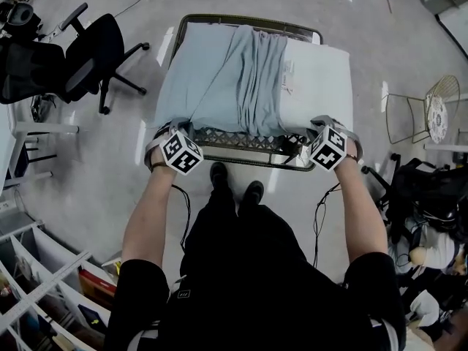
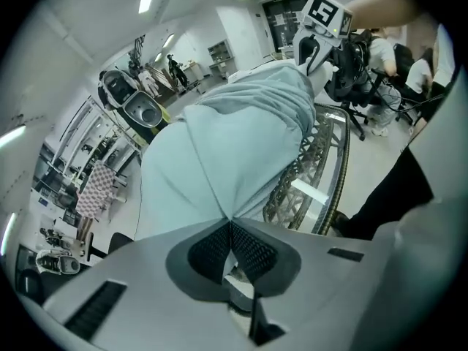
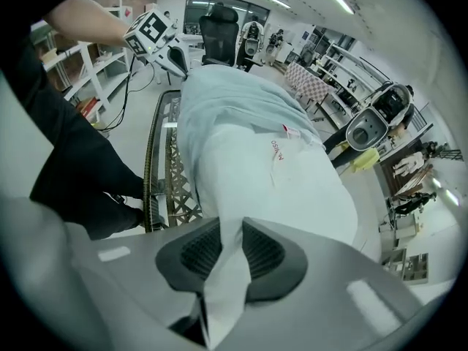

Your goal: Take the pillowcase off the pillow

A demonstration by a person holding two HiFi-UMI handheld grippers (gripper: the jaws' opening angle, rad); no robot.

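Head view, both forearms stretched forward, left hand-held gripper [image 2: 230,223] pinching pillowcase [image 1: 219,79], right hand-held gripper [image 3: 223,232] pinching pillow [image 1: 322,79]

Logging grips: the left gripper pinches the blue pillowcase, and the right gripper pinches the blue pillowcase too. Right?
No: the right gripper pinches the white pillow, as the right gripper view shows. The left gripper does pinch the blue pillowcase.

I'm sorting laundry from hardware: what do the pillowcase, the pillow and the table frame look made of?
The pillowcase looks like thin matte pale-blue cloth, perhaps cotton: it gathers in soft folds. The pillow has a smooth white fabric shell with a sewn label; its filling is hidden. The table frame looks like dark metal in open latticework.
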